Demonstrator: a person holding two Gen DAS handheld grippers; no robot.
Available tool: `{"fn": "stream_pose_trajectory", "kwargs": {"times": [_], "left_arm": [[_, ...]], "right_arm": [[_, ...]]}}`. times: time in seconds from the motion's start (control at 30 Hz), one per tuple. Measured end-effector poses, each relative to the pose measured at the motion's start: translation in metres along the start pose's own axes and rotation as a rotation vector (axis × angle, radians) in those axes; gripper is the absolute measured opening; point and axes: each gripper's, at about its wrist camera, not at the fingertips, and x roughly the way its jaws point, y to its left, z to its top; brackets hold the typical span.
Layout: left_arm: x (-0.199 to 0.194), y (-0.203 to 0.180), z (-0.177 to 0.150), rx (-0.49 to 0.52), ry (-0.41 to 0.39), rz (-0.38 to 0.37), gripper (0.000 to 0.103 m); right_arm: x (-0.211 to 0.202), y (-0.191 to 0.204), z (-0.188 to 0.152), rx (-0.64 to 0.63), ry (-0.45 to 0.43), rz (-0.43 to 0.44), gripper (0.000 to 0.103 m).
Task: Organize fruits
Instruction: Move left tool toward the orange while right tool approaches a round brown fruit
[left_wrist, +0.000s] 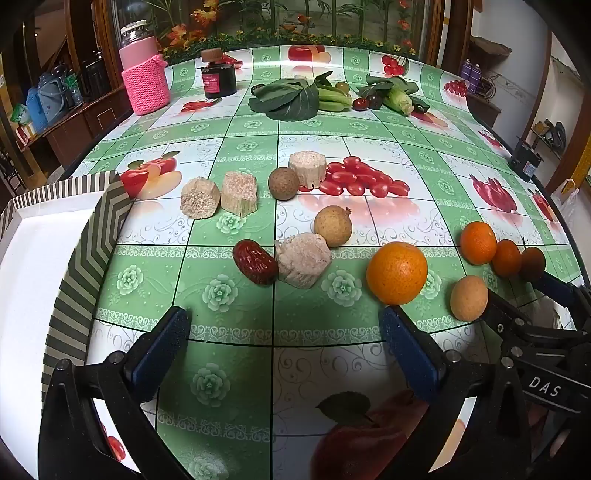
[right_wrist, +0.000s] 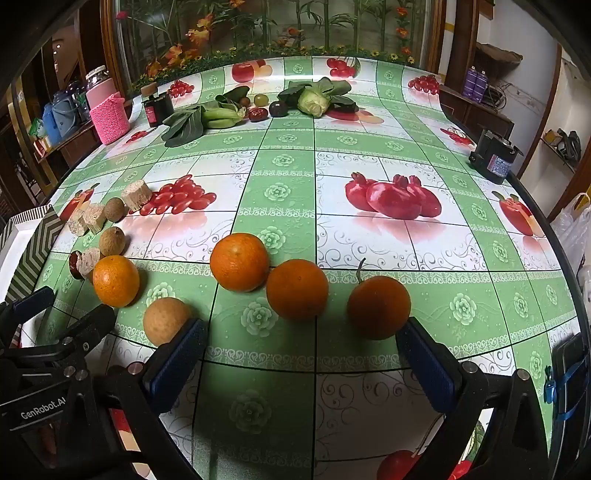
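Several oranges lie on the fruit-print tablecloth: a large orange (left_wrist: 397, 273) (right_wrist: 116, 281), then three more (right_wrist: 239, 262) (right_wrist: 297, 290) (right_wrist: 378, 307) in a row. A tan round fruit (left_wrist: 468, 298) (right_wrist: 165, 320) sits by the right gripper's left finger. A red date (left_wrist: 255, 262), two brown longans (left_wrist: 283, 183) (left_wrist: 332, 226) and several pale sugarcane chunks (left_wrist: 303, 260) lie mid-table. My left gripper (left_wrist: 284, 325) is open and empty above the cloth. My right gripper (right_wrist: 301, 339) is open and empty, just short of the oranges.
A white box with striped rim (left_wrist: 70, 258) stands at the left. Leafy greens (left_wrist: 288, 98), a cabbage (right_wrist: 313, 101) and dark fruits lie at the back. A pink knitted bottle (left_wrist: 144, 79), a dark jar (left_wrist: 218, 77) and a black device (right_wrist: 495, 155) stand near the edges.
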Motion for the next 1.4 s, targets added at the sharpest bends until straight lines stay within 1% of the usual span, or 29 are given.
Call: {"fn": "stream_pose_trajectory", "kwargs": {"times": [0.03,0.17,0.23,0.3,0.4,0.5,0.63,0.73,0.83,0.9,1.0,1.17,1.3,1.4], "left_arm": [[0.0,0.0,0.0,0.0,0.001,0.0,0.103],[-0.003,0.003,0.0,-0.004,0.046,0.009,0.103],[-0.01,0.007,0.0,-0.001,0.028,-0.003,0.103],[-0.026,0.011,-0.005,0.012,-0.01,0.018,0.103],[-0.04,0.016,-0.008,0.02,-0.041,0.002,0.103],[-0.05,0.018,-0.011,0.011,-0.041,-0.017,0.103],[-0.066,0.024,-0.016,-0.002,-0.054,-0.028,0.103],[-0.075,0.026,-0.021,0.001,-0.073,-0.039,0.103],[-0.085,0.032,-0.026,0.007,-0.095,-0.036,0.103],[-0.088,0.037,-0.028,0.007,-0.095,-0.021,0.103],[-0.087,0.042,-0.031,0.0,-0.083,-0.042,0.103],[-0.088,0.042,-0.033,0.007,-0.096,-0.065,0.103],[-0.087,0.036,-0.029,0.015,-0.094,-0.101,0.103],[-0.085,0.03,-0.025,0.022,-0.097,-0.114,0.103]], "right_arm": [[0.0,0.0,0.0,-0.002,0.005,-0.002,0.103],[0.001,0.0,0.001,-0.018,0.01,0.011,0.103],[-0.001,-0.001,-0.001,-0.033,0.025,0.016,0.103],[-0.006,-0.002,-0.004,-0.042,0.028,0.008,0.103],[-0.026,-0.002,-0.01,-0.06,-0.023,0.016,0.103],[-0.044,-0.002,-0.014,-0.055,-0.086,0.074,0.103],[-0.076,-0.011,-0.021,-0.017,-0.201,0.136,0.103],[-0.091,-0.017,-0.024,0.017,-0.235,0.169,0.103],[-0.096,-0.021,-0.028,0.03,-0.219,0.166,0.103],[-0.094,-0.02,-0.029,0.028,-0.177,0.151,0.103],[-0.087,-0.02,-0.034,0.013,-0.146,0.157,0.103],[-0.092,-0.015,-0.037,-0.019,-0.157,0.161,0.103],[-0.094,-0.018,-0.035,-0.036,-0.162,0.151,0.102],[-0.091,-0.019,-0.033,-0.054,-0.152,0.168,0.097]]}}
